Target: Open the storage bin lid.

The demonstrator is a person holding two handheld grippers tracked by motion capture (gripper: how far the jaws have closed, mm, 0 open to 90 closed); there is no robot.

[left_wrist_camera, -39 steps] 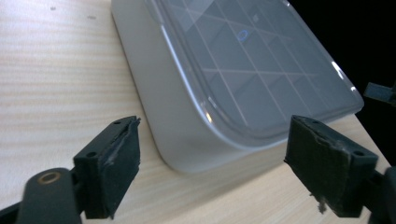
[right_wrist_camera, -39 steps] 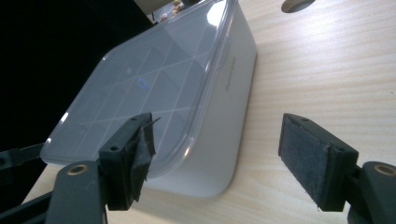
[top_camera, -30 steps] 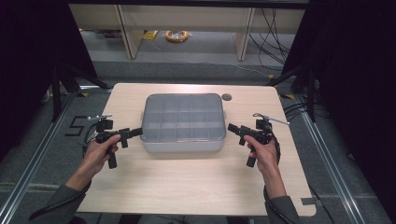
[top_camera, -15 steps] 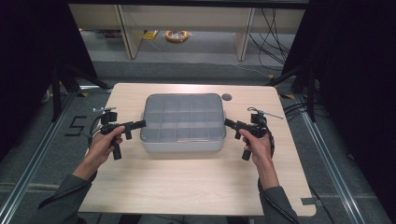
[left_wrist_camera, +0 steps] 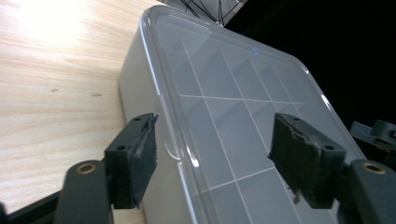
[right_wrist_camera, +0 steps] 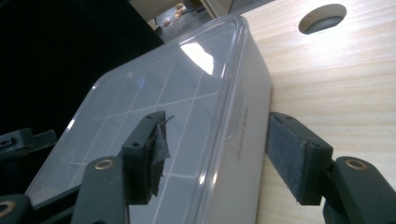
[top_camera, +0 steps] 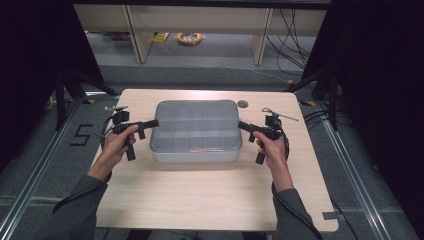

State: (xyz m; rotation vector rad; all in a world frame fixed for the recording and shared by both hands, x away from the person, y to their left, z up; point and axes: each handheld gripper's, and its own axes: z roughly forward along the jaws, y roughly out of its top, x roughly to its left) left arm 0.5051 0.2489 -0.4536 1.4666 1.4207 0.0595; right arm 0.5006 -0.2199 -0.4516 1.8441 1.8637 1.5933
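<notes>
A clear lidded box (top_camera: 196, 131) with a grid of compartments lies in the middle of the wooden table (top_camera: 200, 200). My left gripper (top_camera: 154, 122) is at its left end and my right gripper (top_camera: 241, 125) at its right end. Both sets of jaws have just been closing. In the left gripper view the left gripper (left_wrist_camera: 215, 126) straddles the box (left_wrist_camera: 233, 93) rim, with one pad beside the wall near the lid's tab (left_wrist_camera: 170, 133) and the other over the lid, neither touching. In the right gripper view the right gripper (right_wrist_camera: 218, 121) straddles the box (right_wrist_camera: 154, 93) edge the same way, with gaps at both pads.
A round cable hole (top_camera: 243, 104) is in the table just beyond the box's far right corner, also in the right gripper view as the hole (right_wrist_camera: 323, 18). Shelving and cables lie on the floor beyond the far table edge. Bare wood stretches in front of the box.
Both grippers have moved inward and away from the person, onto the box's two ends. Their jaws stand narrower than before. The box has stayed put.
</notes>
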